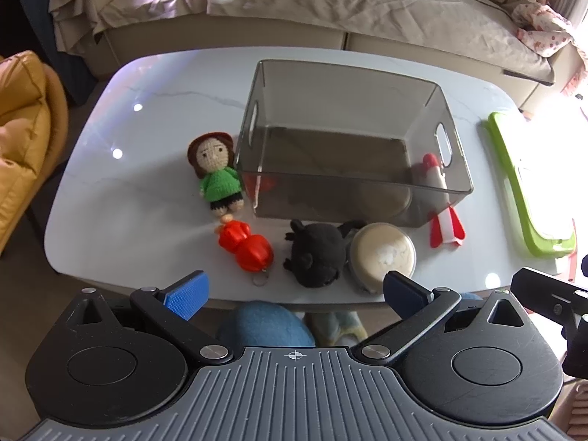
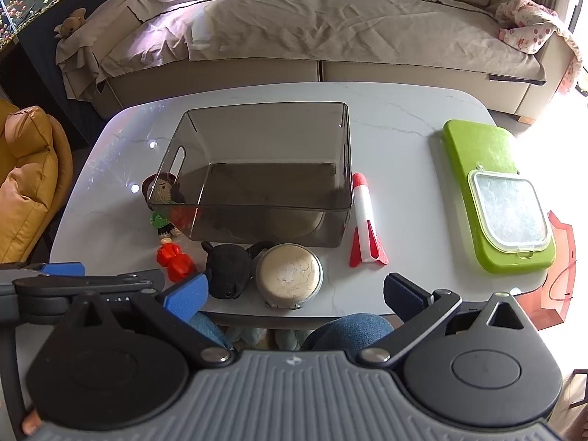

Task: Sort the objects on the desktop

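Note:
A smoky clear plastic bin (image 1: pixel 382 125) (image 2: pixel 341 147) stands empty on the white marble table (image 1: pixel 147 117) (image 2: pixel 397 139). Around it lie a crocheted doll in a green top (image 1: pixel 217 174) (image 2: pixel 161 217), a red plastic keychain toy (image 1: pixel 245 245) (image 2: pixel 175 258), a black plush (image 1: pixel 315 254) (image 2: pixel 227 269), a round cream-lidded tin (image 1: pixel 383 253) (image 2: pixel 288 275) and a red-and-white foam rocket (image 1: pixel 441 205) (image 2: pixel 364 220). My left gripper (image 1: pixel 292 292) is open and empty above the near edge. My right gripper (image 2: pixel 292 292) is open and empty beside it.
A green tray (image 2: pixel 474 154) (image 1: pixel 514 180) with a clear lidded container (image 2: pixel 509 213) sits at the table's right. A covered sofa (image 2: pixel 312 29) runs behind the table. A yellow cushion (image 1: pixel 22 139) is at the left. Knees in jeans (image 2: pixel 349 329) show below the near edge.

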`<state>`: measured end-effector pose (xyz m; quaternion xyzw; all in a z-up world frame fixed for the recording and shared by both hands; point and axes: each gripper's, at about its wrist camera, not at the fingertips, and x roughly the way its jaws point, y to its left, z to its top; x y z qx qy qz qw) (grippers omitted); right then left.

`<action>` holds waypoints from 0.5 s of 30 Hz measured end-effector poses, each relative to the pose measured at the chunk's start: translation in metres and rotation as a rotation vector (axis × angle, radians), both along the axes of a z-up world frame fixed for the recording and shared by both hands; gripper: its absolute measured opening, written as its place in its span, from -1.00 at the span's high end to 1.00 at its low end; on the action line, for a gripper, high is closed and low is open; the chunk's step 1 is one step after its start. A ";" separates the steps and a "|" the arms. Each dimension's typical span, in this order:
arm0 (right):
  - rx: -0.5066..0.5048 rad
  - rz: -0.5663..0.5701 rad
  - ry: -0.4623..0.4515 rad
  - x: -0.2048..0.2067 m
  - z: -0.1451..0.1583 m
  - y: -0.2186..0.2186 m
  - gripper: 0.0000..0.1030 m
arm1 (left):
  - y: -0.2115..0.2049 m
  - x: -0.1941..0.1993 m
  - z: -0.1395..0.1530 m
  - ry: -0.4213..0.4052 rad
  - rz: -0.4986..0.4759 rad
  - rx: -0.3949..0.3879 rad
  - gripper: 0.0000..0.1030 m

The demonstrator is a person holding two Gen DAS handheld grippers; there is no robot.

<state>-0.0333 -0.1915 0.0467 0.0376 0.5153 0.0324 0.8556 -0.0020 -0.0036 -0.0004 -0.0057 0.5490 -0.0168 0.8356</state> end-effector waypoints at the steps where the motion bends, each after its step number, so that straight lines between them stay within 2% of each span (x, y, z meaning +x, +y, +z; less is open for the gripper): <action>1: 0.001 0.001 0.003 0.000 -0.001 0.000 -1.00 | 0.000 0.000 0.000 0.001 0.000 0.000 -1.00; 15: -0.002 -0.001 0.018 0.003 -0.006 0.001 -1.00 | 0.001 0.003 -0.005 0.012 -0.005 -0.008 -1.00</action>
